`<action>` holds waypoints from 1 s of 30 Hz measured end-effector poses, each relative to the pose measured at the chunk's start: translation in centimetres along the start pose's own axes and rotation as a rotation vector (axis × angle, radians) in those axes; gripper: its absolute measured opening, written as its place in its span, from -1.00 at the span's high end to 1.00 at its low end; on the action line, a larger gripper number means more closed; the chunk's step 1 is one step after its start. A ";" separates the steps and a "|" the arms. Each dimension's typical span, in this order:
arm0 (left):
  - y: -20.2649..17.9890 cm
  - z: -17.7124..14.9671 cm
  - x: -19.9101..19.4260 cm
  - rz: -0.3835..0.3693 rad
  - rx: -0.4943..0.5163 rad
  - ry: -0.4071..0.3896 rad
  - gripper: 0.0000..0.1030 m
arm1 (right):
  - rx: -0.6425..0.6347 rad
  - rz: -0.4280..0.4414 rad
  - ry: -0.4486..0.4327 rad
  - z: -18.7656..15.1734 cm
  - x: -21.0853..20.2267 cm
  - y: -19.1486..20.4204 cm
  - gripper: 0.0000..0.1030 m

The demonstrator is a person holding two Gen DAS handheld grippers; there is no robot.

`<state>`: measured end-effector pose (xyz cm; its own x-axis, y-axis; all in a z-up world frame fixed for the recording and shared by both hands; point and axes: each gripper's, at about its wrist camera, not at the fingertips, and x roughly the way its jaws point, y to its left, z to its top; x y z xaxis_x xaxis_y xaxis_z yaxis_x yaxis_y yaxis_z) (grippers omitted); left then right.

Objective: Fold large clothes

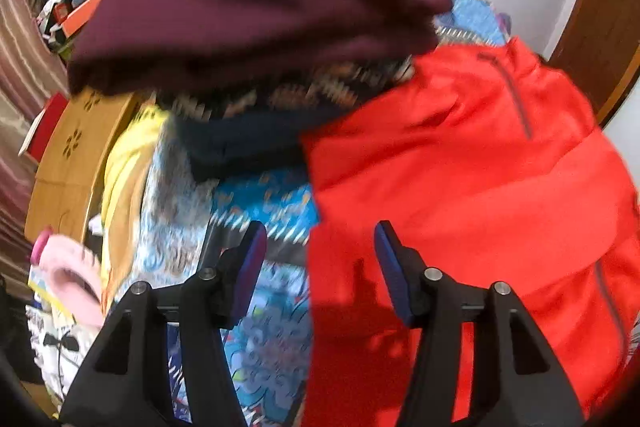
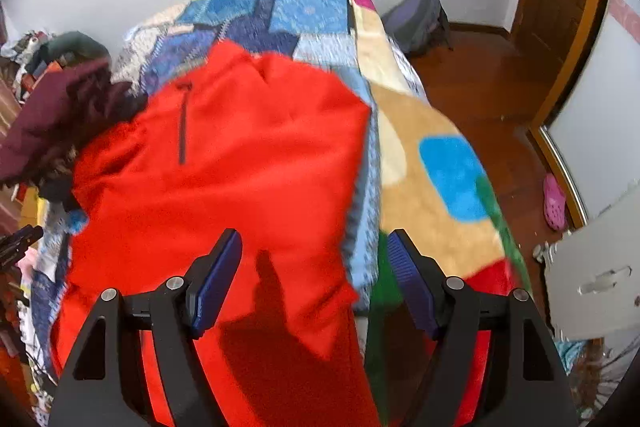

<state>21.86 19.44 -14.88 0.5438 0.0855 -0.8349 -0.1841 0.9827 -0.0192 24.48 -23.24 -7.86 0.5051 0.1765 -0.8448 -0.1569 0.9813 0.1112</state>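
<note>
A large red pullover with a dark zip at the collar (image 1: 460,163) lies spread on the patterned bed, collar away from me; it also shows in the right wrist view (image 2: 240,155). My left gripper (image 1: 320,247) is open and empty above the pullover's left edge. My right gripper (image 2: 316,255) is open and empty above the pullover's right edge, where the fabric lies doubled over. A pile of clothes topped by a maroon garment (image 1: 256,11) sits left of the pullover, also in the right wrist view (image 2: 60,107).
A blue patchwork bedspread (image 2: 280,15) and a tan blanket with coloured shapes (image 2: 432,167) cover the bed. A wooden cabinet (image 1: 76,151) and clutter stand at the left. Wooden floor, a dark bag (image 2: 416,19) and a pink shoe (image 2: 554,201) lie at the right.
</note>
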 end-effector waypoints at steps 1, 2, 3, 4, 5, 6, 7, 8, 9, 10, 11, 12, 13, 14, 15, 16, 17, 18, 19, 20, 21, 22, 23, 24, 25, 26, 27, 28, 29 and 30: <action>-0.5 0.7 -0.3 -0.004 0.006 -0.017 -0.09 | -0.003 0.007 -0.016 0.7 -0.3 0.2 -0.39; -0.7 1.2 -0.3 -0.005 0.012 -0.027 -0.09 | -0.007 0.011 -0.028 1.2 -0.4 0.4 -0.39; -1.1 1.8 -0.3 -0.009 0.020 -0.039 -0.10 | -0.012 0.013 -0.036 1.6 -0.5 0.6 -0.39; -1.7 2.4 -0.4 -0.015 0.029 -0.052 -0.10 | -0.018 0.017 -0.047 2.1 -0.6 0.9 -0.39; -2.1 2.9 -0.3 -0.020 0.037 -0.060 -0.10 | -0.026 0.021 -0.058 2.7 -0.6 1.1 -0.40; -2.5 3.3 -0.3 -0.023 0.044 -0.066 -0.10 | -0.033 0.025 -0.067 3.3 -0.6 1.3 -0.40; -2.9 3.7 -0.2 -0.025 0.053 -0.073 -0.10 | -0.039 0.029 -0.075 3.8 -0.6 1.5 -0.39; -3.4 4.1 0.0 -0.025 0.065 -0.084 -0.10 | -0.043 0.032 -0.081 4.2 -0.5 1.8 -0.39; -3.9 4.5 0.2 -0.022 0.079 -0.095 -0.10 | -0.049 0.036 -0.087 4.6 -0.4 2.0 -0.39; -4.4 4.9 0.5 -0.014 0.097 -0.105 -0.10 | -0.056 0.039 -0.090 5.1 -0.1 2.3 -0.40; -4.9 5.2 0.9 -0.008 0.111 -0.111 -0.10 | -0.062 0.041 -0.090 5.6 0.1 2.6 -0.40; -5.2 5.4 1.4 -0.007 0.119 -0.114 -0.10 | -0.070 0.047 -0.090 6.2 0.7 2.9 -0.40; -5.4 5.6 1.9 -0.007 0.127 -0.112 -0.10 | -0.074 0.050 -0.088 6.4 1.0 3.2 -0.40; -5.6 5.8 2.7 -0.001 0.134 -0.105 -0.10 | -0.079 0.055 -0.080 6.8 1.5 3.5 -0.40; -5.8 6.1 3.7 0.005 0.138 -0.095 -0.10 | -0.087 0.066 -0.064 7.4 2.4 3.9 -0.40; -5.8 6.2 4.6 0.004 0.139 -0.086 -0.10 | -0.099 0.081 -0.042 7.9 3.3 4.4 -0.40; -5.7 6.4 5.5 0.001 0.141 -0.074 -0.10 | -0.113 0.091 -0.014 8.5 4.3 4.8 -0.40; -5.7 6.6 6.2 0.001 0.141 -0.063 -0.10 | -0.126 0.092 0.014 9.1 5.2 5.2 -0.40; -5.7 6.8 7.1 0.010 0.140 -0.055 -0.09 | -0.137 0.090 0.034 9.7 6.2 5.6 -0.40; -5.8 7.0 7.6 0.015 0.141 -0.054 -0.09 | -0.148 0.093 0.044 10.2 7.0 6.0 -0.40; -5.8 7.1 8.0 0.015 0.142 -0.057 -0.09 | -0.157 0.096 0.053 10.8 7.7 6.3 -0.40; -5.9 7.3 8.4 0.014 0.143 -0.059 -0.10 | -0.159 0.098 0.064 11.5 8.5 6.6 -0.40; -6.0 7.4 8.8 0.016 0.146 -0.060 -0.10 | -0.157 0.102 0.072 12.2 9.2 6.8 -0.40; -6.1 7.5 9.1 0.018 0.148 -0.063 -0.10 | -0.155 0.106 0.077 12.9 9.9 7.0 -0.40; -6.2 7.6 9.5 0.022 0.152 -0.070 -0.10 | -0.154 0.105 0.080 13.4 10.5 7.3 -0.40; -6.4 7.6 9.6 0.025 0.154 -0.073 -0.10 | -0.155 0.097 0.086 14.2 11.4 7.7 -0.40; -6.6 7.6 9.9 0.034 0.158 -0.076 -0.10 | -0.158 0.093 0.092 14.8 12.2 8.1 -0.40; -6.7 7.6 10.2 0.044 0.164 -0.080 -0.10 | -0.162 0.095 0.095 15.4 13.0 8.6 -0.40; -6.7 7.6 10.3 0.050 0.166 -0.082 -0.10 | -0.165 0.095 0.100 15.8 13.5 8.8 -0.40; -6.8 7.6 10.5 0.054 0.164 -0.086 -0.10 | -0.168 0.088 0.109 16.4 14.6 9.3 -0.40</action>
<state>35.00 14.91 -19.32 0.6058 0.1458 -0.7822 -0.0825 0.9893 0.1205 44.32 -10.31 -10.58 0.3899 0.2427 -0.8883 -0.3401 0.9344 0.1061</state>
